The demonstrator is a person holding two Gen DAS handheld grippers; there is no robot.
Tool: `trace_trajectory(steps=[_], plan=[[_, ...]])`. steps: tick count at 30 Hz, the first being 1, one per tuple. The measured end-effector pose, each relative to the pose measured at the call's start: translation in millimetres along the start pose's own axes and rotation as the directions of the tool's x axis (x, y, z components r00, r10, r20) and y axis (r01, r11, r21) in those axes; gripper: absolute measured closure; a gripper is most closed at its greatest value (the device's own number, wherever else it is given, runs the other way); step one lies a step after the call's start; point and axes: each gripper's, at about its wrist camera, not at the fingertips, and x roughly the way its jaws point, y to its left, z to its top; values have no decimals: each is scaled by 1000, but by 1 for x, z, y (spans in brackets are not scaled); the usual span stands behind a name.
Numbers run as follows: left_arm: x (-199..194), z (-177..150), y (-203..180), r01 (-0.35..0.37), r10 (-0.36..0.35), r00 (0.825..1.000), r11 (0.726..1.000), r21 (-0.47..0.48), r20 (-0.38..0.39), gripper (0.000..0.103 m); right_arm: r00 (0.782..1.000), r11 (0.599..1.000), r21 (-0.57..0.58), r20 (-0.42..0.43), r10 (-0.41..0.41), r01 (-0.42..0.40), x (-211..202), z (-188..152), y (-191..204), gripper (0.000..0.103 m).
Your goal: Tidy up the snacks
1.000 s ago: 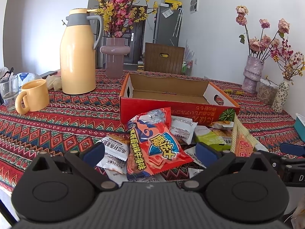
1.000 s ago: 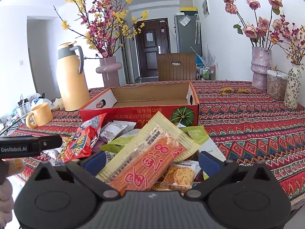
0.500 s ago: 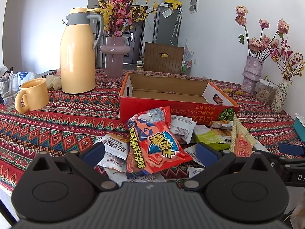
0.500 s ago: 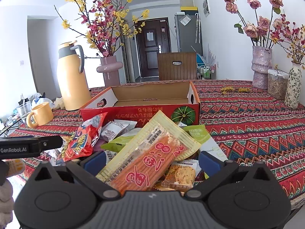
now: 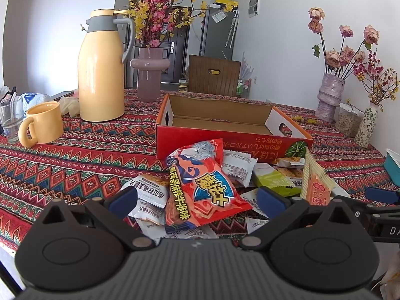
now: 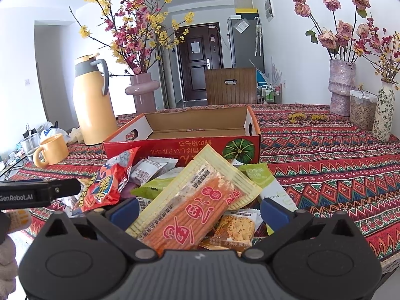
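Both grippers gape wide, holding nothing. The left gripper frames a red snack bag lying lengthwise toward the red cardboard box. Only the right gripper view shows the yellow stick-biscuit packet flat-on, angled up-right.

The left tool has a matte black body with a ribbed grey centre plate, two rounded housings with circular insets, silver pivot pins and dark blue fingertips. The right tool is built alike (white "GenRobot.AI" lettering marks its neighbour's side). A fuzzy pale glove shows.
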Motion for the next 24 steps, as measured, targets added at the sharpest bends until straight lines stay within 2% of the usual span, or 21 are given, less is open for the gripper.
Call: trace_trajectory(steps=[24], plan=[[-1, 1, 1, 4, -4, 1000, 1000, -4, -1, 0, 1000, 1000, 0, -1, 1, -1, 0, 0, 0, 0]])
